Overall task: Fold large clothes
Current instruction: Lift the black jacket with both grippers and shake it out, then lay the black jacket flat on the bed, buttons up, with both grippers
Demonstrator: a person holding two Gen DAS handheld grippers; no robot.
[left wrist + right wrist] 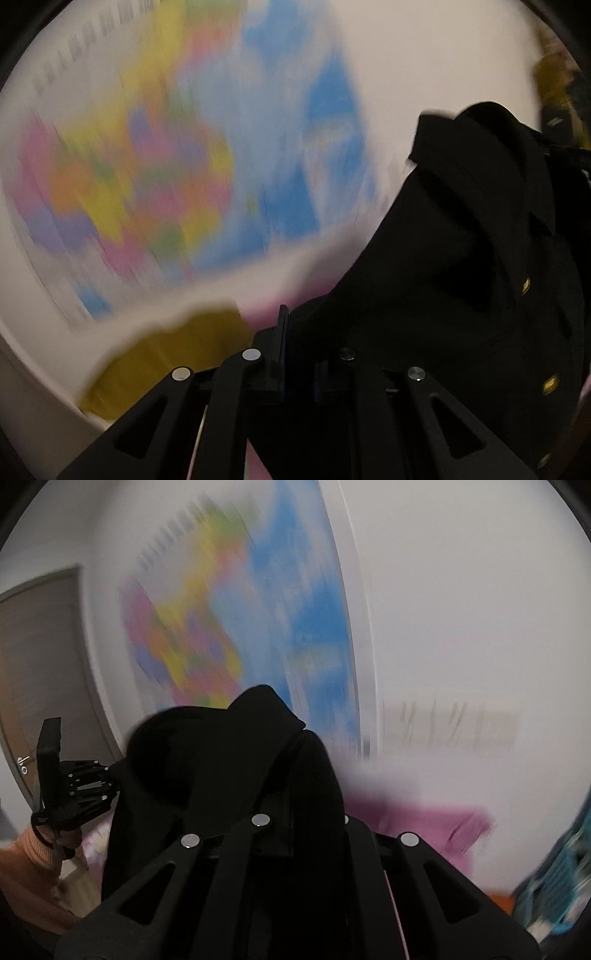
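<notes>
Between the closed fingers of the left gripper (295,354) hangs a black coat (461,277). Beside it, the right gripper (295,830) pinches the same coat too.

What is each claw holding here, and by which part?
Both claws are shut on the black coat: the left claw on a fabric edge, the right claw on a bunched fold. Which part of the coat cannot be told.
</notes>
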